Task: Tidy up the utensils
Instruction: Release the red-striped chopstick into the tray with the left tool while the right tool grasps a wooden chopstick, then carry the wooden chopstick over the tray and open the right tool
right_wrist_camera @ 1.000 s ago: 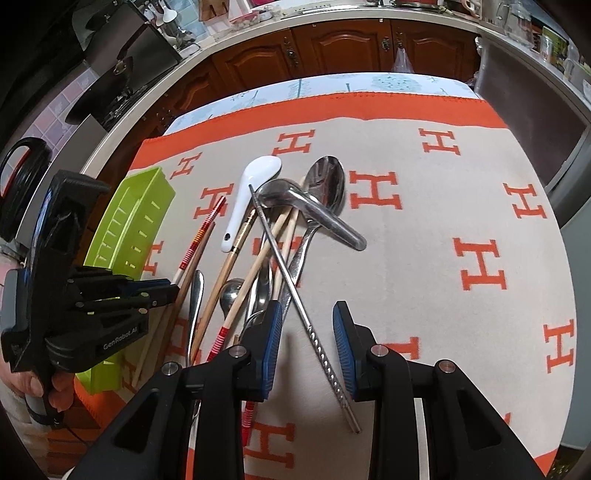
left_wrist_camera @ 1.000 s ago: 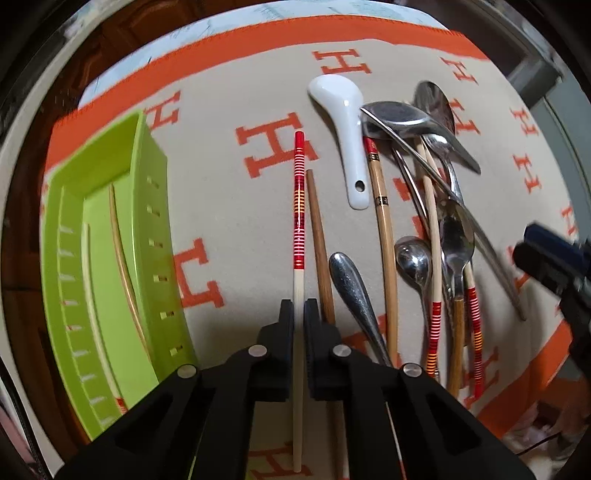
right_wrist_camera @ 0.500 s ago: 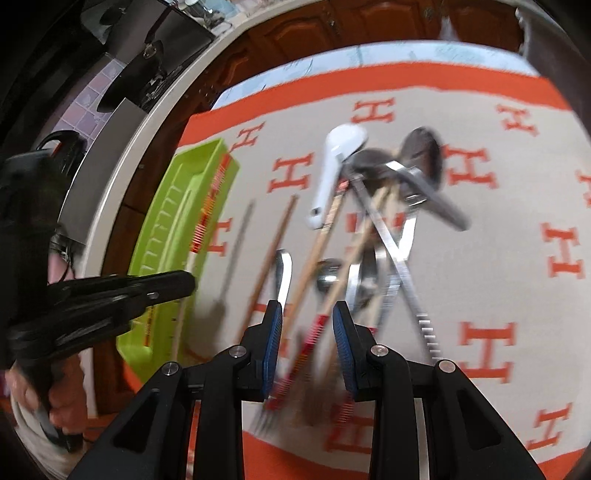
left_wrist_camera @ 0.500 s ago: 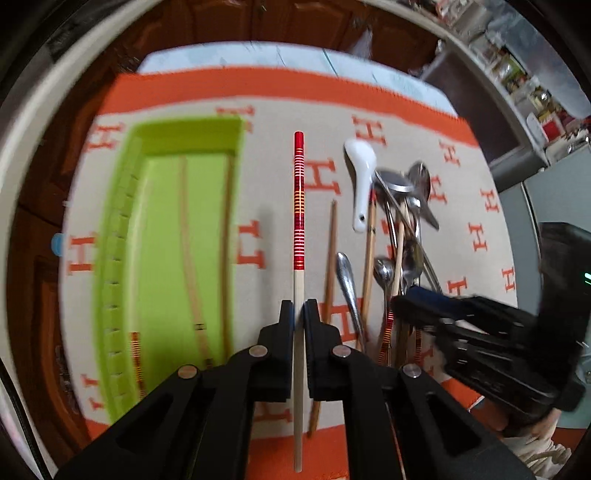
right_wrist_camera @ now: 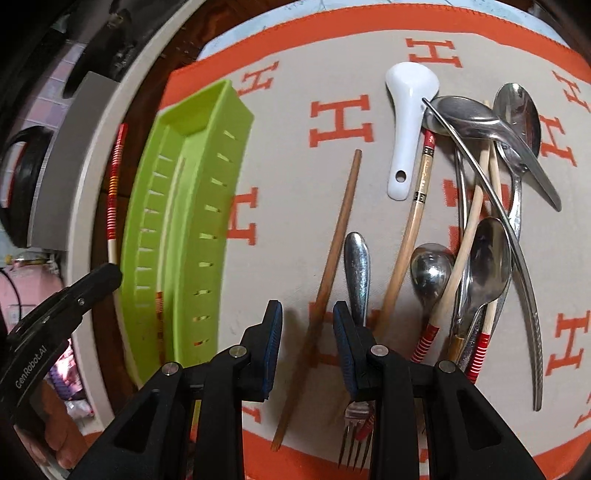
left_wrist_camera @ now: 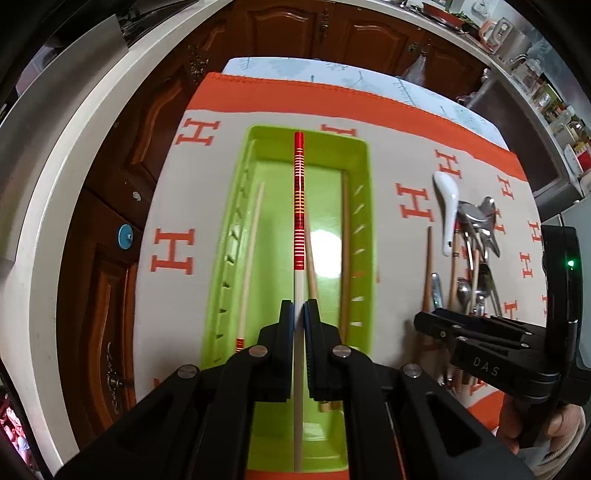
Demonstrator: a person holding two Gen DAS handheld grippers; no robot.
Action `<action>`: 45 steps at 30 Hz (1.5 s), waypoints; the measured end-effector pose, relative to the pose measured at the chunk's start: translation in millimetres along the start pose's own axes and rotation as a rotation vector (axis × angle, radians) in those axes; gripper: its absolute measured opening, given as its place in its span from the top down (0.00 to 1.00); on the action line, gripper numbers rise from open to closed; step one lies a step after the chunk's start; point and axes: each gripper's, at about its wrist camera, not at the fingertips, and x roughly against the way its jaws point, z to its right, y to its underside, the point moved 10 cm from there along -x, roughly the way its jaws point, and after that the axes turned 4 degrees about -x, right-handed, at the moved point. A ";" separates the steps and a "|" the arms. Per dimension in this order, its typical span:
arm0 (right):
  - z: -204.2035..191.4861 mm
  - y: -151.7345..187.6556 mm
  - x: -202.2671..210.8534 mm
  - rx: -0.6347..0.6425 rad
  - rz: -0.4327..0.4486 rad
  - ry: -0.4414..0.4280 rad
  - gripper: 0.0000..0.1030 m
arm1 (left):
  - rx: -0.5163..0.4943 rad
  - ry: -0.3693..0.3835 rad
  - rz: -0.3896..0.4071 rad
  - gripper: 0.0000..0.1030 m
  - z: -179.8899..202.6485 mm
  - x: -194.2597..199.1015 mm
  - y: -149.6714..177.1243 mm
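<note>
My left gripper (left_wrist_camera: 299,310) is shut on a red-banded chopstick (left_wrist_camera: 298,199) and holds it lengthwise above the green tray (left_wrist_camera: 360,177), which has several chopsticks lying in it. The held chopstick also shows in the right wrist view (right_wrist_camera: 113,192), left of the tray (right_wrist_camera: 225,155). My right gripper (right_wrist_camera: 307,317) is open, its jaws on either side of a brown chopstick (right_wrist_camera: 338,229) that lies on the cloth. To its right is a pile of metal spoons (right_wrist_camera: 480,266), more chopsticks, a fork (right_wrist_camera: 356,439) and a white ceramic spoon (right_wrist_camera: 406,122).
The table wears a beige cloth with orange H marks and an orange border (left_wrist_camera: 332,94). A white counter edge (left_wrist_camera: 66,147) and dark wood cabinets (left_wrist_camera: 332,33) lie beyond the table. The utensil pile shows at the right of the left wrist view (left_wrist_camera: 469,258).
My left gripper has lifted the red-banded chopstick off the cloth and carried it left over the green tray. My right gripper has moved left and down onto the brown chopstick.
</note>
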 end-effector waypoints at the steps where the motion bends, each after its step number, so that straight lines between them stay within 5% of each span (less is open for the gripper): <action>1: -0.9 -0.6 -2.3 0.002 0.002 0.018 0.72 | 0.001 -0.005 0.002 0.97 -3.0 -1.3 0.3; 8: -17.7 1.7 -10.0 0.085 0.056 0.185 0.74 | 0.002 -0.018 -0.010 0.96 -13.1 -16.5 3.4; 13: -23.1 2.4 -15.2 0.120 0.094 0.271 0.89 | 0.024 -0.014 0.008 0.81 -18.5 -15.6 1.6; 19: -14.9 10.4 -8.9 0.060 0.098 0.195 0.94 | 0.047 -0.012 0.053 0.72 -21.2 -3.2 -0.4; 21: -10.6 10.8 -4.5 0.034 0.090 0.150 0.94 | 0.047 -0.009 0.065 0.58 -20.0 0.9 1.4; 28: -12.2 13.0 33.1 -0.027 0.094 0.007 0.94 | 0.048 -0.050 0.137 0.47 -21.0 19.8 7.6; 30: -17.3 12.3 46.9 -0.038 0.100 -0.034 0.94 | 0.044 -0.071 0.158 0.33 -22.5 23.4 7.7; 34: -43.4 11.3 75.0 -0.021 0.126 -0.092 0.94 | 0.046 -0.137 0.200 0.32 -31.2 32.7 9.0; 39: -85.7 4.2 92.6 0.011 0.138 -0.158 0.94 | 0.078 -0.131 0.203 0.32 -40.0 36.0 13.5; 45: -127.7 -12.6 88.0 0.044 0.152 -0.142 0.94 | 0.125 -0.141 0.214 0.32 -55.5 36.8 15.2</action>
